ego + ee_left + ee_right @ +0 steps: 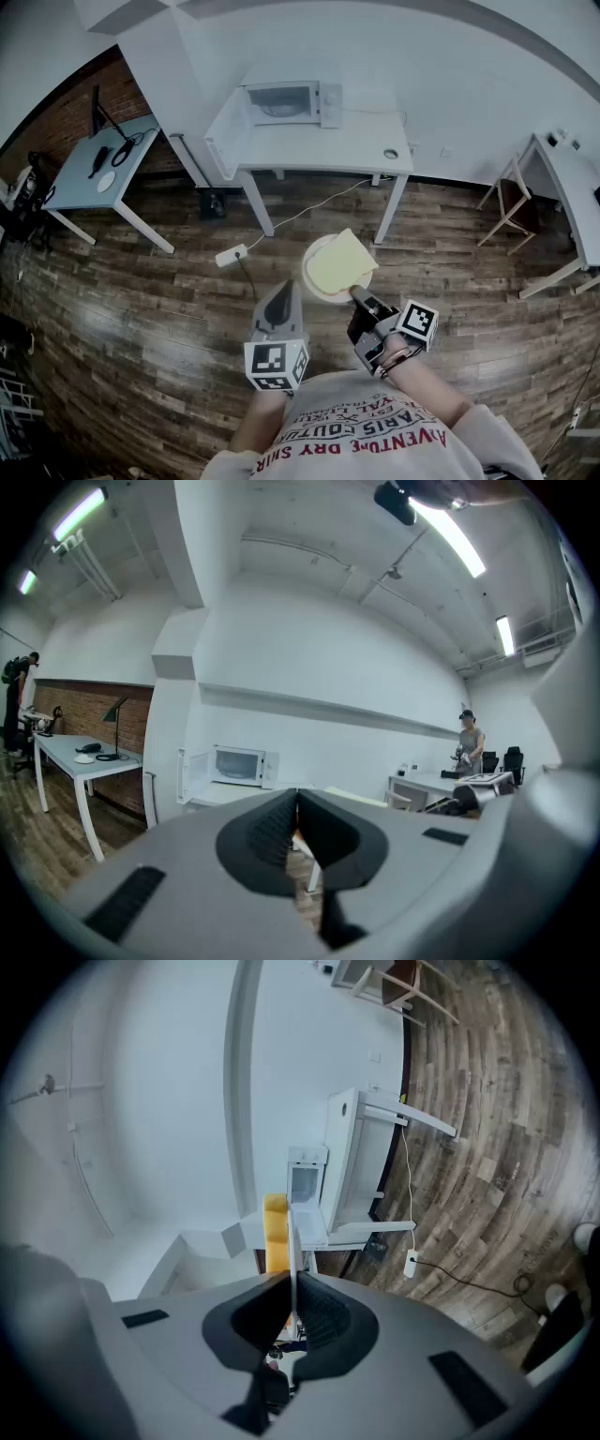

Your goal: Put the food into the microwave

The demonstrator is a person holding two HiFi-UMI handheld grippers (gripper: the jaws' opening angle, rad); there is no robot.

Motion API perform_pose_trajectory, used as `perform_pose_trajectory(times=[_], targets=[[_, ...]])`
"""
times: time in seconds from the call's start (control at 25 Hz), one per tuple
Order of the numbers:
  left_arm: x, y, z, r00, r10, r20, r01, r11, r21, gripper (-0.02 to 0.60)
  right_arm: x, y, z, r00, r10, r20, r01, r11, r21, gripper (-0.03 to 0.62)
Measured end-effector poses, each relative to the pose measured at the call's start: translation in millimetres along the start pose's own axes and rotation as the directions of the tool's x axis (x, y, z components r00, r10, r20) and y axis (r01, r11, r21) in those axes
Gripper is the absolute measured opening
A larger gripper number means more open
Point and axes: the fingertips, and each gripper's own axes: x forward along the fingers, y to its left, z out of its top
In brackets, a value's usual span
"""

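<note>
One plate in right tool; shirt print "DRY SHIR".

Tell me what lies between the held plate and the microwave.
Head view: from the plate, wood floor crossed by a white cable, then bare top of the white table up to the microwave.

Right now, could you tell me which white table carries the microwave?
The middle table: the microwave sits there, door open. The left table holds a lamp.
</note>
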Motion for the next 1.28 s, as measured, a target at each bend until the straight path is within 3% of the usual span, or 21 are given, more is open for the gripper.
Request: perform_pose_trajectory(times=[0.64,1.12,1.28], targets=[[-12.5,12.1,-10.7,0.999,-0.049,-0.016,0.049,0.998,-0.027,0.006,-5.9,-8.1,-17.4,0.997,-0.043,0.058,0.042,0.999,0.017,0.023],[-40.4,70.9,-36.0,0.994,-0.070,-0.081,0.067,0.997,-0.036,0.006,17.7,-24.1,-65.0,0.992,-0.075,0.103,0.068,0.996,0.066,0.023],[-39.5,84.9,-44.0,0.995,-0.045,-0.090,0.042,0.998,-0.045,0.006,30.5,-29.7,-67.8,0.994,-0.081,0.077,0.076,0.995,0.066,0.023]])
